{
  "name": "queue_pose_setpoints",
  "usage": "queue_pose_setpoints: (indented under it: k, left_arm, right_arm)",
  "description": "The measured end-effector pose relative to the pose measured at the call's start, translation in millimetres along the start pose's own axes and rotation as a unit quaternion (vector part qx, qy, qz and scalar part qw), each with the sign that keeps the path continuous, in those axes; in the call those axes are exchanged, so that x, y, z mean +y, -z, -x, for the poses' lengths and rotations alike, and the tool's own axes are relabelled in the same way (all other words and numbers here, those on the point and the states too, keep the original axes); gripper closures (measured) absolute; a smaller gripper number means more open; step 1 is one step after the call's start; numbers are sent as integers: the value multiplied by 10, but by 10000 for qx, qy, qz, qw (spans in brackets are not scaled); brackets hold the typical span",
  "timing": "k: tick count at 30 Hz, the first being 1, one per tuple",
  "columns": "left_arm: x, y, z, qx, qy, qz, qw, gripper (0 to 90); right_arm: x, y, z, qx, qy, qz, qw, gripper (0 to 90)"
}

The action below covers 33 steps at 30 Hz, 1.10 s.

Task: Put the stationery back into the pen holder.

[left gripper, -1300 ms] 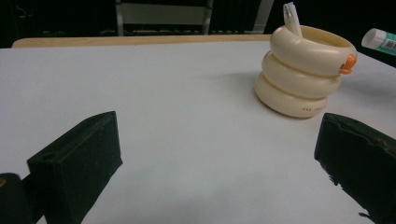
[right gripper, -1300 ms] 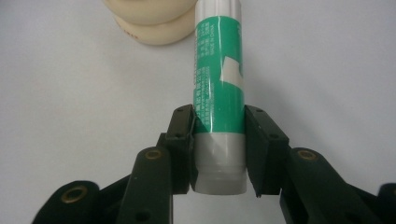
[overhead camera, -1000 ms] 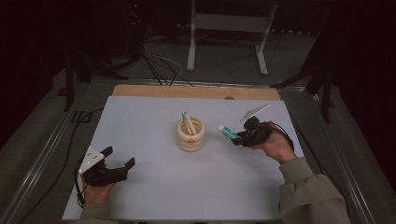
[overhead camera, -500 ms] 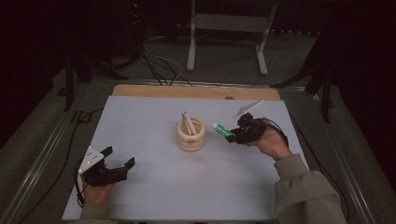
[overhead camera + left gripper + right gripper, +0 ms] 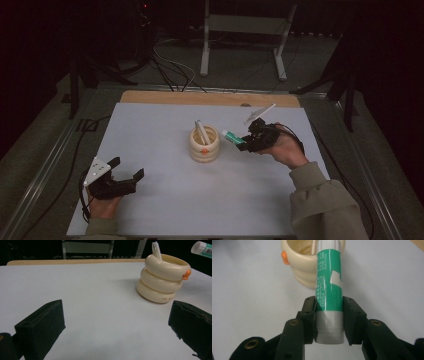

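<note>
A cream ringed holder (image 5: 204, 144) with an orange knob stands mid-table, a white stick leaning inside it; it appears also as the holder (image 5: 163, 281) and the holder (image 5: 308, 262). My right gripper (image 5: 246, 141) is shut on a green-and-white glue stick (image 5: 232, 137), held just right of the holder with its white end pointing toward the rim. Up close the glue stick (image 5: 329, 287) lies clamped between both pads. My left gripper (image 5: 126, 170) rests at the front left, open, nothing between its jaws. The stick's tip (image 5: 202, 248) shows at the top right.
A white mat (image 5: 165, 200) covers the table, with a wooden strip (image 5: 165, 97) along its far edge. Metal rails run down both sides. A white stand (image 5: 242, 35) and cables sit on the floor behind.
My right gripper has carried the glue stick left and slightly up, closer to the holder. The left gripper has stayed put.
</note>
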State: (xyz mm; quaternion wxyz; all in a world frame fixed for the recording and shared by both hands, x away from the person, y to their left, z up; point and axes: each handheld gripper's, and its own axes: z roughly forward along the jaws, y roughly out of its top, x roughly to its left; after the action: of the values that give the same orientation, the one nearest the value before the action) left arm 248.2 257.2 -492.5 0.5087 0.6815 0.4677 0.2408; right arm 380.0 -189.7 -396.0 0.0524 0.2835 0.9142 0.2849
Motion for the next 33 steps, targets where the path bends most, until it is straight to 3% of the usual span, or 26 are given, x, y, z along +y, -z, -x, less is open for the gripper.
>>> queue_pose_setpoints:
  k: [33]
  left_arm:
    - [1, 3, -3, -2, -1, 3, 10000, 10]
  right_arm:
    - [457, -53, -109, 98, 256, -111, 9996, 655]
